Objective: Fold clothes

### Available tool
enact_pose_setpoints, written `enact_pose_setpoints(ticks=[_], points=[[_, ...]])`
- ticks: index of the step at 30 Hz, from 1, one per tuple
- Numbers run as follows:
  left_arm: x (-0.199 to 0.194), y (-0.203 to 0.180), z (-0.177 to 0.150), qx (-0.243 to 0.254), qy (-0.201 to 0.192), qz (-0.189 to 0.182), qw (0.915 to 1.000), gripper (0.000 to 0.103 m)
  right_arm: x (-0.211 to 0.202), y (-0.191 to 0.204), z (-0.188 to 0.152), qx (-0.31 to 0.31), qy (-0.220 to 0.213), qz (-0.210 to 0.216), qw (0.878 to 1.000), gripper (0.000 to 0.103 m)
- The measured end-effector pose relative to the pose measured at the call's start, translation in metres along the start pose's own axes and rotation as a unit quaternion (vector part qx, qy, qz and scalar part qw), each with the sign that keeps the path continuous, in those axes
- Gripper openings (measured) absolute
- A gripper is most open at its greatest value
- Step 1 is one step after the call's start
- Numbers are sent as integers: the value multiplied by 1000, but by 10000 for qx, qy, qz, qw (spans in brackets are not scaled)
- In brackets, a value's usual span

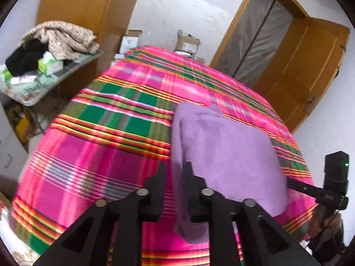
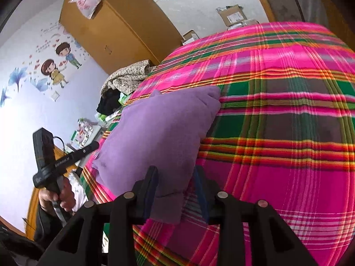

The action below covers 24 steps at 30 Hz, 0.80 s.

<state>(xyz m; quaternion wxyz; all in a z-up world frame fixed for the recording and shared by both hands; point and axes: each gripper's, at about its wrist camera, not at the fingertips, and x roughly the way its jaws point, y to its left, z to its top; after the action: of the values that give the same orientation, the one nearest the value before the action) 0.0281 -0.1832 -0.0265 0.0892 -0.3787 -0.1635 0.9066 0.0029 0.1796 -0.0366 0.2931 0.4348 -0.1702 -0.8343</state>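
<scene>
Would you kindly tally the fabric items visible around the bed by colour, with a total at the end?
Purple: 1, the folded purple garment with both tongs at its near edge
Pink and green plaid: 1, the bedspread
Beige patterned: 1, the crumpled cloth on the side table
Black: 1, the dark clothing beside it
Total: 4

A soft, fuzzy, matt purple cloth [image 1: 226, 155] lies on a woven plaid bedcover [image 1: 99, 155] with a slight sheen. The grippers' fingers [image 1: 159, 177] look like matt black plastic with dull metal pins [image 1: 142, 192]. The wardrobe [image 2: 115, 26] and door [image 1: 306, 71] are smooth, varnished wood.
</scene>
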Motion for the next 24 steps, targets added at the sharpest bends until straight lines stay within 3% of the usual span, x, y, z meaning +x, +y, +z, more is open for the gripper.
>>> enact_pose_setpoints(ticks=[13, 24], points=[[22, 3, -1, -283, 378, -324, 9984, 41, 24, -20, 14, 519, 281, 480, 9971, 53], [36, 3, 0, -430, 548, -498, 9963, 39, 48, -15, 28, 489, 423, 666, 9957, 52]])
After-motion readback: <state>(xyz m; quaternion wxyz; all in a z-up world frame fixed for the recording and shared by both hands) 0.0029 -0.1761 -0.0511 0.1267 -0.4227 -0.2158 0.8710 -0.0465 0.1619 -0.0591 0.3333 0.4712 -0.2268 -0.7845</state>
